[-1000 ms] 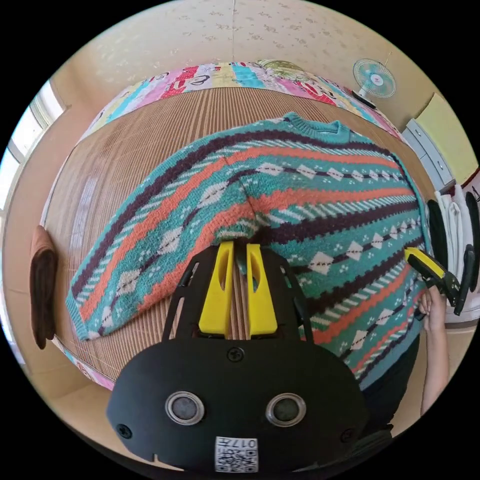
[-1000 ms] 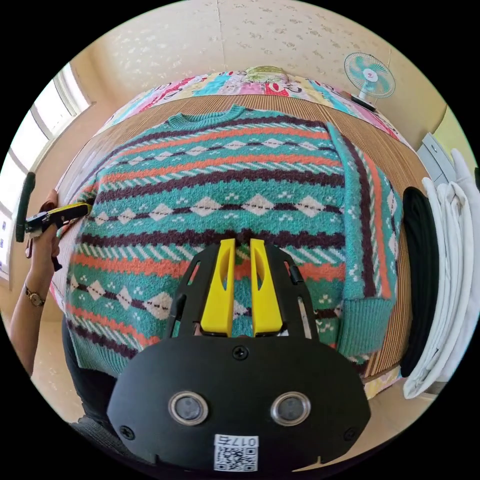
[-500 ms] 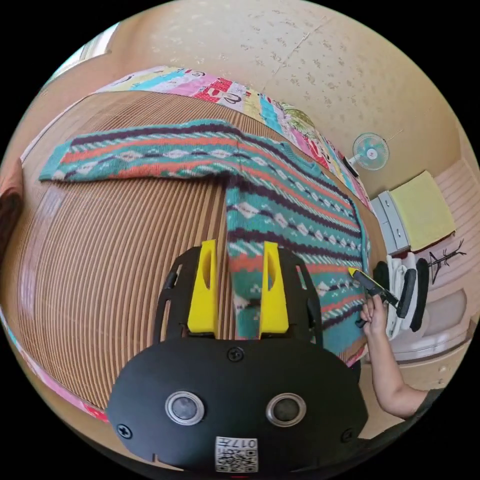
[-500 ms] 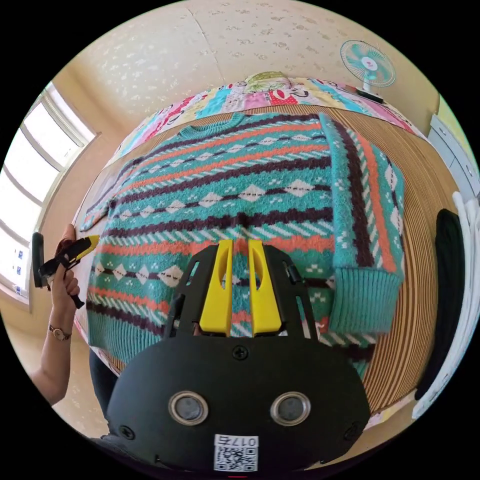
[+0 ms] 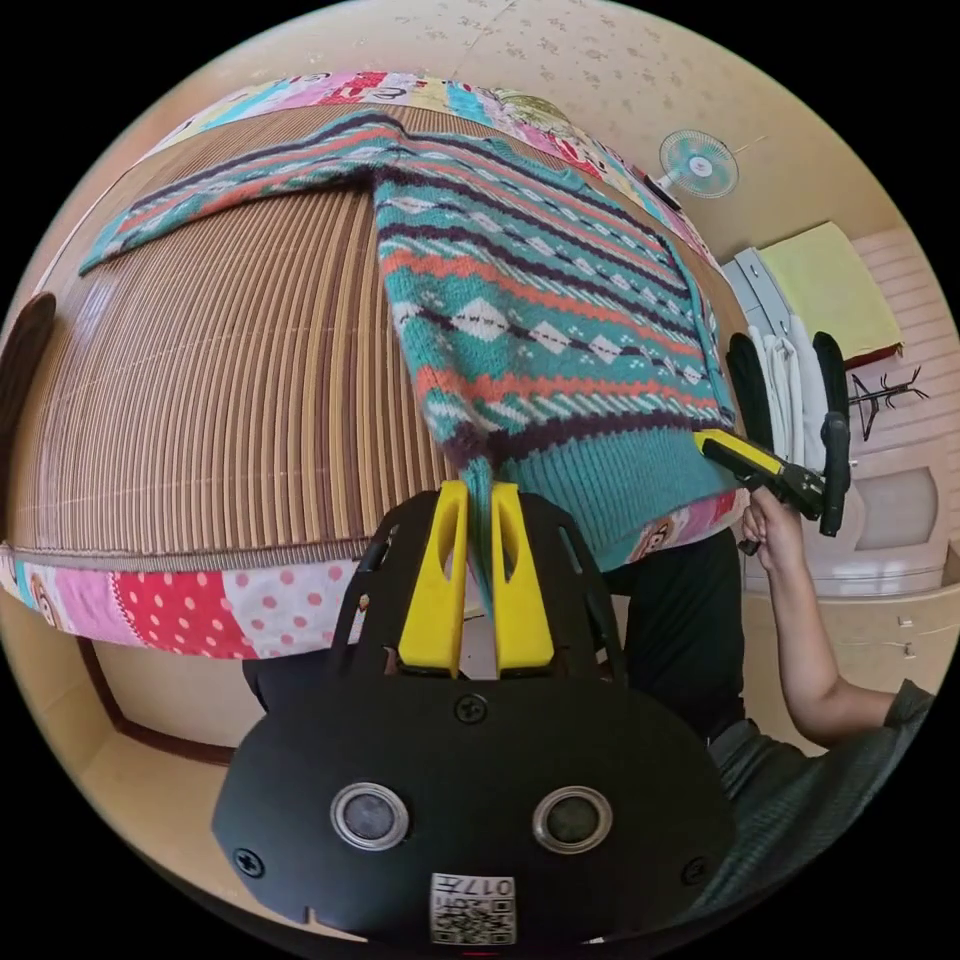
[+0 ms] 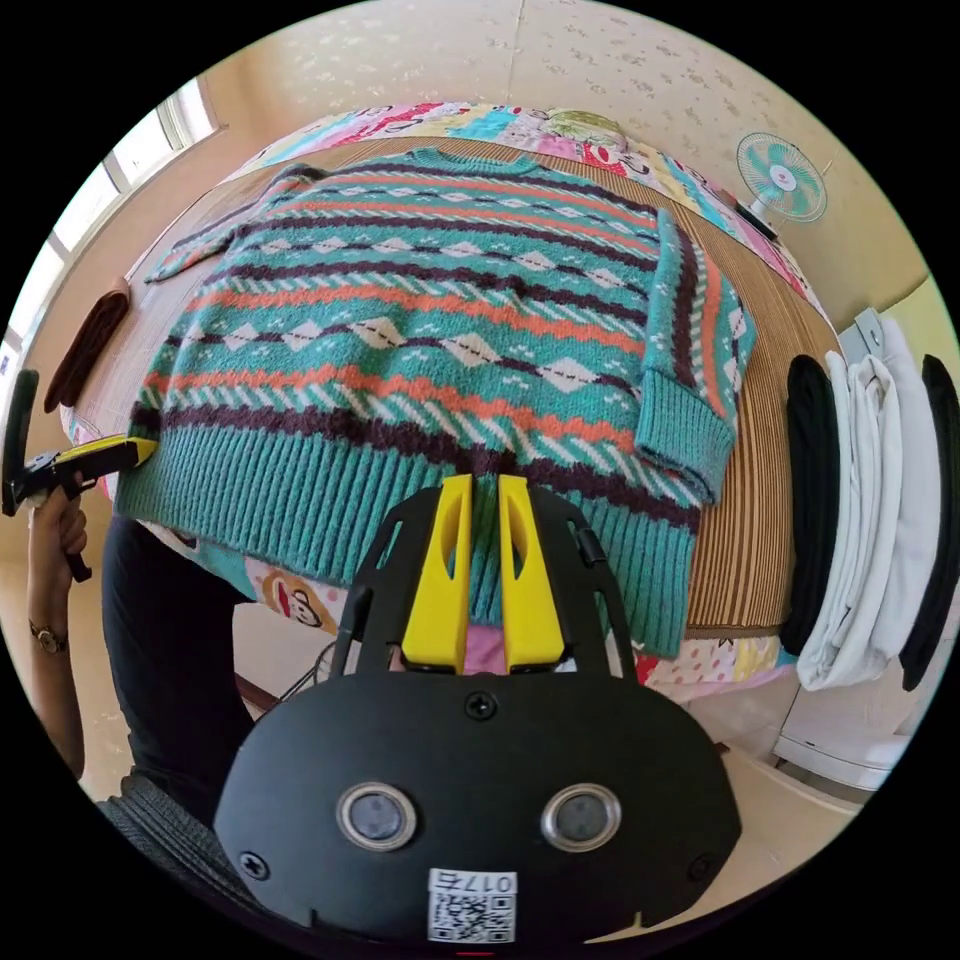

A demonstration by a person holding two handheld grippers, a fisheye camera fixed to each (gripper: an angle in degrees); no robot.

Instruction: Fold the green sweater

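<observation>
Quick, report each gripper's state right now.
Left gripper: shut on the ribbed hem corner of the green patterned knit sweater.
Right gripper: jaws close together at the hem; grip cannot be told.

You are in a bedroom of a home. A bed (image 6: 760, 540) carries a ribbed bamboo mat (image 5: 220, 380) over a bright patchwork cartoon quilt (image 5: 200, 605). Beyond the bed's far corner, a small electric fan (image 6: 780, 180) stands against pale patterned wallpaper (image 6: 620, 70). Beside the bed, folded black and white clothes (image 6: 870, 510) are stacked, and a window (image 6: 150, 160) brings daylight.
</observation>
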